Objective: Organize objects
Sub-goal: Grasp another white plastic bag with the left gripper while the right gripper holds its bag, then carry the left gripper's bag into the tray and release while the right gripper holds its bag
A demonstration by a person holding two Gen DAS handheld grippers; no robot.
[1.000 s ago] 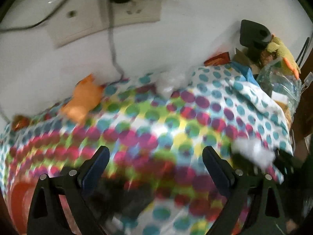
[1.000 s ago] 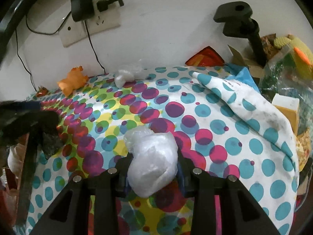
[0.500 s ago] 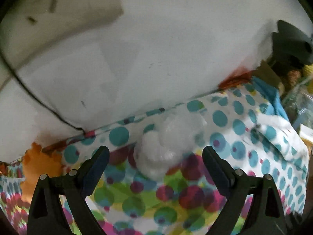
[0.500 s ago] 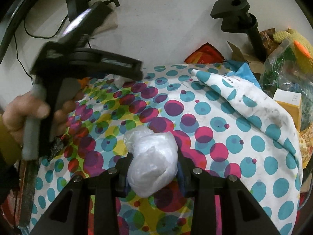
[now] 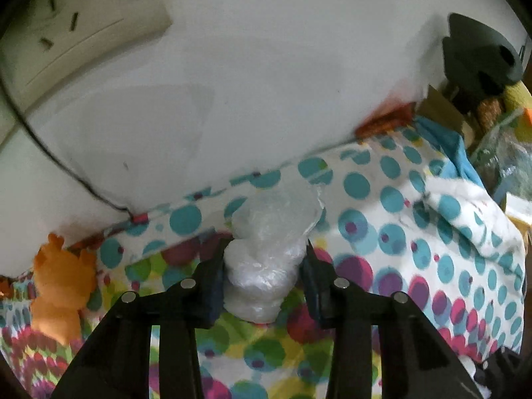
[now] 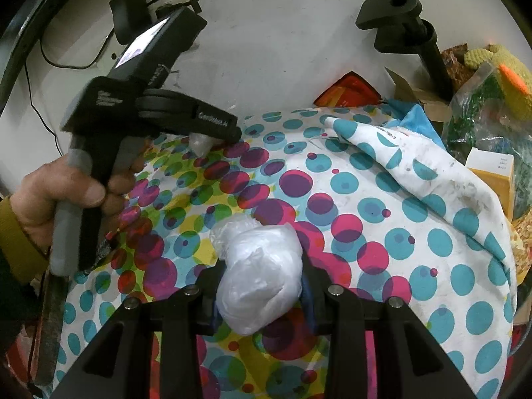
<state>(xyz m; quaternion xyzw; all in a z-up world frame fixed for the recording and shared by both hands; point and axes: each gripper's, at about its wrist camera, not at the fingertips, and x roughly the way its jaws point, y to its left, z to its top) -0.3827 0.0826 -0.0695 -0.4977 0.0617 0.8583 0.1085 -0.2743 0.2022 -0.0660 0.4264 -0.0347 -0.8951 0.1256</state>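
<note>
1. Grippers: the left gripper (image 5: 264,274) has its jaws closing around a white plastic bundle (image 5: 266,266); both pads already press on the bundle's sides.
2. The right gripper (image 6: 259,294) is clamped on a second plastic bundle (image 6: 257,284), which bulges up between its pads.
3. Landmark: a spotted cloth (image 6: 365,199) covers the counter. All positions below are given against this cloth.
4. The bundle in the left gripper sits at the far edge of the cloth, next to the white wall (image 5: 266,83). From the right wrist view it shows only as a small white tip (image 6: 199,143) under the left gripper's nose.
5. The bundle in the right gripper is above the near middle of the cloth; whether it touches the cloth cannot be told.
6. A hand (image 6: 63,196) with a mustard cuff grips the left gripper's handle over the cloth's left side.
7. An orange toy (image 5: 63,286) lies on the cloth's far left edge, well apart from the left bundle.
8. A black clamp stand (image 6: 409,26) rises beyond the cloth's far right corner.
9. A wall socket (image 5: 66,40) with a cable is mounted on the wall above the cloth's left end.
</note>
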